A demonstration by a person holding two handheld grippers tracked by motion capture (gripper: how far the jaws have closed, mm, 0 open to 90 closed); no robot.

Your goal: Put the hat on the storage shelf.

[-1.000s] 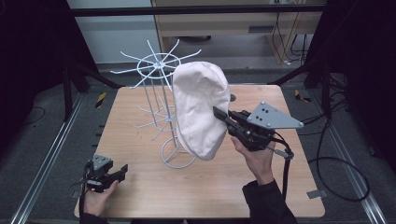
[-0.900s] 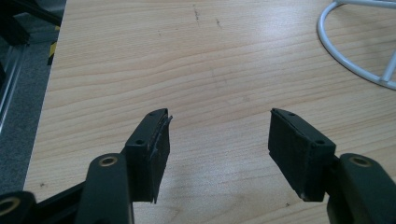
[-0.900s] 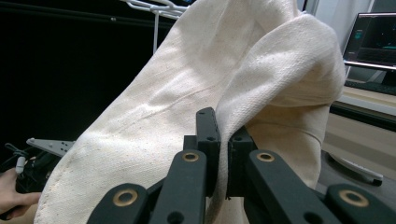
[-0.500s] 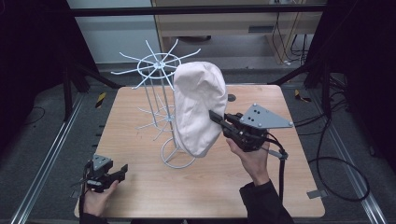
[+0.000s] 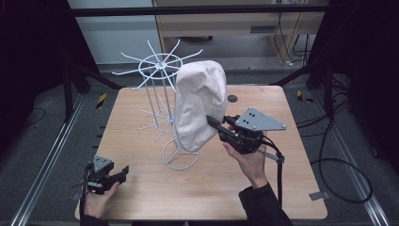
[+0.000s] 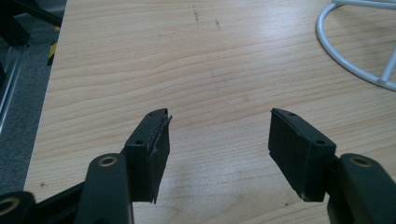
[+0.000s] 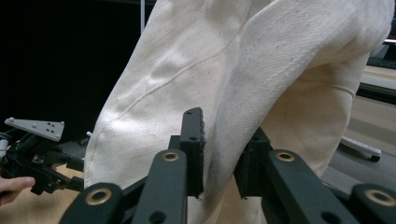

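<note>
A cream cloth hat [image 5: 200, 108] hangs over one side of a white wire rack [image 5: 160, 61], which stands on a ring base [image 5: 181, 160] on the wooden table [image 5: 136, 117]. My right gripper [image 5: 211, 121] is at the hat's lower right side. In the right gripper view its jaws [image 7: 219, 140] are shut on a fold of the hat [image 7: 233, 70]. My left gripper [image 5: 123, 170] rests low at the table's front left corner, open, with nothing between its jaws [image 6: 219, 126] above bare wood. The ring base [image 6: 345, 46] lies farther off.
A small dark round mark [image 5: 232, 99] sits on the table behind the hat. Thin rack arms [image 5: 136, 70] stick out to the left and back. Black frame posts [image 5: 70, 80] flank the table, and a cable [image 5: 280, 174] trails from my right gripper.
My right gripper has moved left, in against the hat's side. The left gripper has stayed where it was.
</note>
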